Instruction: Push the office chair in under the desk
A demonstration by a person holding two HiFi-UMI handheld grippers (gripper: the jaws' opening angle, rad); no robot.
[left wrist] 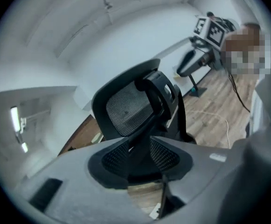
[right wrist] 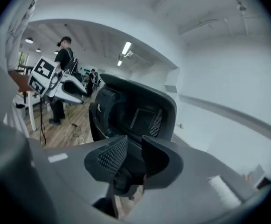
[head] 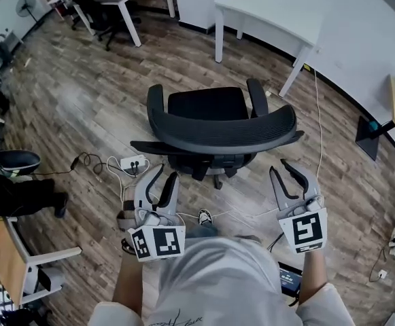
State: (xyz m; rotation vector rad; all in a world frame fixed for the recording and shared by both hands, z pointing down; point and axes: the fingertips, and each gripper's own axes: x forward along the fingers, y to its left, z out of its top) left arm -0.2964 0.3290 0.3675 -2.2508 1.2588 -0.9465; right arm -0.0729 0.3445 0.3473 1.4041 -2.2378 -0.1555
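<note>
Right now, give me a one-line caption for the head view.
Left gripper and right gripper, both open, hover behind the black office chair, which faces the white desk.

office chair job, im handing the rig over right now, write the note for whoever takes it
left tool: open, empty, close behind the office chair, not touching it.
right tool: open, empty, behind the other end of the backrest.
chair: out on the wood floor, seat towards the white desk, which stands ahead and a bit to the right, with a gap between them.
done: nothing that shows; the chair is not under the desk.
left: set both tools on the backrest and push the chair in under the desk.
</note>
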